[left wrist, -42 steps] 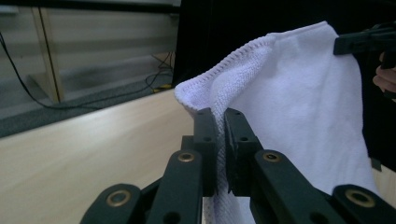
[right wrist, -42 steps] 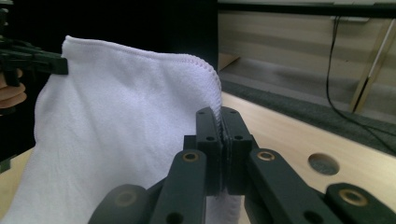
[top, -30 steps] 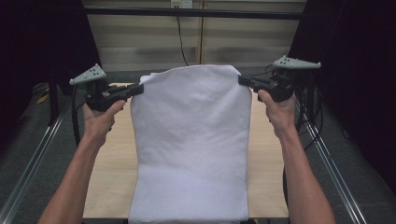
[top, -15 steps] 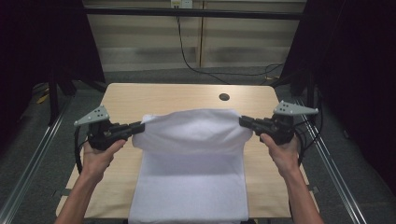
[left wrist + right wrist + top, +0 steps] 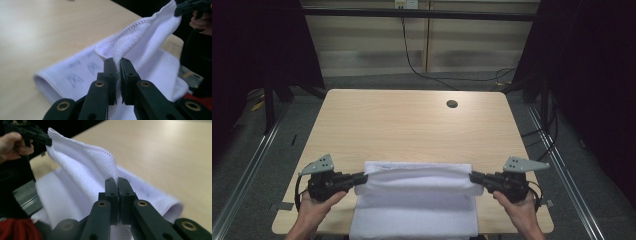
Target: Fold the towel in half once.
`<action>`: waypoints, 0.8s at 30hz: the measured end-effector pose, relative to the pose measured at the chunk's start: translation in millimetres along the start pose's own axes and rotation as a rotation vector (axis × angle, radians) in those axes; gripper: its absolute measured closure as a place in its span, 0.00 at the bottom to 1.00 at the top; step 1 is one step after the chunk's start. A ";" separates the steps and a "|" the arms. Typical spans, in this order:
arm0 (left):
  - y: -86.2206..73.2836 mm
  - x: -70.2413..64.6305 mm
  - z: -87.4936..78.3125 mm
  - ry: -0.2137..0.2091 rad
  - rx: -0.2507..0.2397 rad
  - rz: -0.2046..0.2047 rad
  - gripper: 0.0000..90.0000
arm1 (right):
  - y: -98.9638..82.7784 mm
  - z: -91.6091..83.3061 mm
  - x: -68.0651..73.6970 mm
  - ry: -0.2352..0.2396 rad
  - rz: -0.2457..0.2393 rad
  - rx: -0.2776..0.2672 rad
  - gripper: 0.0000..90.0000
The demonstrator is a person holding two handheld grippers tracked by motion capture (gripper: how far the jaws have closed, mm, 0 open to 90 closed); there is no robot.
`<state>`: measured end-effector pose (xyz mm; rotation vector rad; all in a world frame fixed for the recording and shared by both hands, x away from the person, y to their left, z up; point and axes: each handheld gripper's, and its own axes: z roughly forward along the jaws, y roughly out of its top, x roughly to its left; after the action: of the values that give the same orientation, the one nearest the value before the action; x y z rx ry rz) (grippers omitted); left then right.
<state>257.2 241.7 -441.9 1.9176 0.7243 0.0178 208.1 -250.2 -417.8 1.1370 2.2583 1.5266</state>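
Now you have the white towel (image 5: 414, 200) stretched between your two grippers low over the near part of the wooden table (image 5: 412, 125). Your left gripper (image 5: 358, 178) has its jaws closed on the towel's left corner, and your right gripper (image 5: 474, 178) has its jaws clamped on the right corner, so the hemmed edge runs straight across between them in the high view. Below that edge the cloth doubles over itself: a lower layer lies flat on the table and runs off the near edge toward you, while the upper part slopes up to the jaws.

From the left gripper view, the jaws pinch a bunched fold of terry cloth, with a narrow gap between the black pads filled by towel (image 5: 140, 42); the stitched hem climbs away to the upper right, where your other hand's gripper (image 5: 178, 12) bites the far corner. From the right gripper view, the jaws sit almost flush together on the hem, the towel (image 5: 82, 170) rising from them up to the left toward the opposite gripper (image 5: 48, 142) and your hand (image 5: 13, 143) behind it. A rolled fold of the lower layer rests on the table beyond the jaws in both gripper views.

Your hands grip the handles near the table's two front corners, well apart. A round cable hole (image 5: 452, 104) sits at the far right of the table, far from the towel.
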 end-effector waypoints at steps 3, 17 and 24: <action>-19.6 -4.7 3.9 -0.010 0.078 0.009 0.94 | -25.0 5.9 6.0 0.010 0.011 0.073 0.98; -54.5 12.5 31.6 -0.001 0.197 -0.077 0.93 | -71.6 36.5 -3.7 0.018 0.080 0.222 0.98; -53.8 16.5 33.3 0.009 0.185 -0.076 0.94 | -72.6 47.1 -10.1 0.000 0.075 0.251 0.98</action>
<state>256.0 237.3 -507.1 2.0648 0.8283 -0.0903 205.0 -236.4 -503.8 1.2980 2.4882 1.2929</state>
